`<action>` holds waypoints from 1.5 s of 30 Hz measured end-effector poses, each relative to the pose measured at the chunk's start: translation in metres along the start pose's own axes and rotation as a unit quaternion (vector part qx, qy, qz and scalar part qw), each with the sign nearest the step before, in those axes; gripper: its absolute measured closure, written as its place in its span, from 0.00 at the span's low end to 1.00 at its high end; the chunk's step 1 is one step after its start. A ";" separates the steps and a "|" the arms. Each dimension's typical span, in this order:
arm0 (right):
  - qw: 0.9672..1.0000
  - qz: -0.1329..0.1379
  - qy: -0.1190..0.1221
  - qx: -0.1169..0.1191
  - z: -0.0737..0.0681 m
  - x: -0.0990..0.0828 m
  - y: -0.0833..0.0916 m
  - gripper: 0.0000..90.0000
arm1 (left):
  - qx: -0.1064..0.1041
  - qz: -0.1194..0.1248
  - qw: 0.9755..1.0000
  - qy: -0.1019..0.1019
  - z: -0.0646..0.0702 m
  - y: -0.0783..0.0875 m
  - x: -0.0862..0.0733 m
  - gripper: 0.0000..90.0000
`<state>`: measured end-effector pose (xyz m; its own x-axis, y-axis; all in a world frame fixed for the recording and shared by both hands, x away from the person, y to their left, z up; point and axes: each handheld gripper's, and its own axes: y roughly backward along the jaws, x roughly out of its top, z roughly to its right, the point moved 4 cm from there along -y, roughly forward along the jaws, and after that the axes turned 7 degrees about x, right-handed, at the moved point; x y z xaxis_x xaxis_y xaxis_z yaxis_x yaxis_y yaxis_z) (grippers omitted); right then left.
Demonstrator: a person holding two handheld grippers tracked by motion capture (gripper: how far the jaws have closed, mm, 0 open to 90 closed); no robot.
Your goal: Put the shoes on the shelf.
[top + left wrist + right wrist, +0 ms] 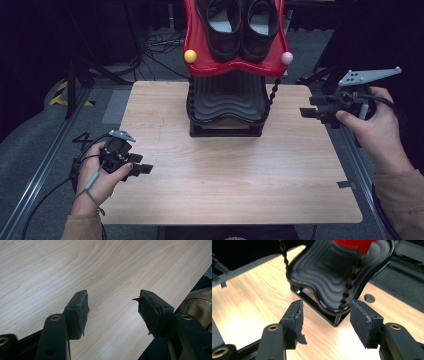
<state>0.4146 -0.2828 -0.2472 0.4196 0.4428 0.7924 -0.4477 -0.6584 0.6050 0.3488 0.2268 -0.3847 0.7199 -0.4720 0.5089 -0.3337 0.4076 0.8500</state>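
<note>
Two grippers are what I am working with over a pale wood-grain table point(165, 150), which is sitting on grey carpet in a dark room, with cables lying on the floor beyond its far edge. I am seeing a two-tier shoe rack point(227, 107) standing at the far middle of the table: its lower shelf point(329, 272) is black and ribbed, and its upper tray point(196, 47) is red, with a yellow ball point(190, 56) and a pink ball point(286, 58) at its front corners. A pair of black shoes point(242, 25) is sitting side by side in the red tray. I am holding the left gripper point(141, 169) low over the table's near left part, its jaws standing wide with bare wood between them. The right gripper point(306, 112) is hovering at the table's right edge, pointing toward the rack, its jaws spread wide and gripping nothing; a twisted black post point(348, 287) of the rack is standing ahead of them.
</note>
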 end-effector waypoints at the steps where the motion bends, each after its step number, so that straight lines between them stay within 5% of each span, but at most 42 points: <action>1: 1.000 -0.001 0.000 0.001 0.001 -0.004 -0.001 0.49 | 0.004 0.000 1.000 0.002 0.001 0.001 -0.002 0.47; 25: 0.997 -0.003 -0.053 0.055 0.039 -0.136 -0.066 0.44 | 0.035 0.024 0.999 0.022 0.007 -0.004 -0.007 0.47; 27: 0.996 0.003 -0.067 0.061 0.043 -0.143 -0.072 0.44 | 0.036 0.025 0.999 0.022 0.007 -0.005 -0.007 0.47; 39: 0.993 -0.075 -0.083 0.048 0.055 -0.182 -0.110 0.42 | 0.031 0.019 0.999 0.027 0.003 -0.016 -0.008 0.47; 43: 0.992 -0.077 -0.084 0.047 0.054 -0.185 -0.114 0.41 | 0.034 0.023 0.999 0.030 0.001 -0.017 -0.008 0.46; 45: 0.993 -0.063 -0.089 0.044 0.053 -0.185 -0.112 0.38 | 0.055 0.039 0.997 0.040 -0.001 -0.017 -0.008 0.39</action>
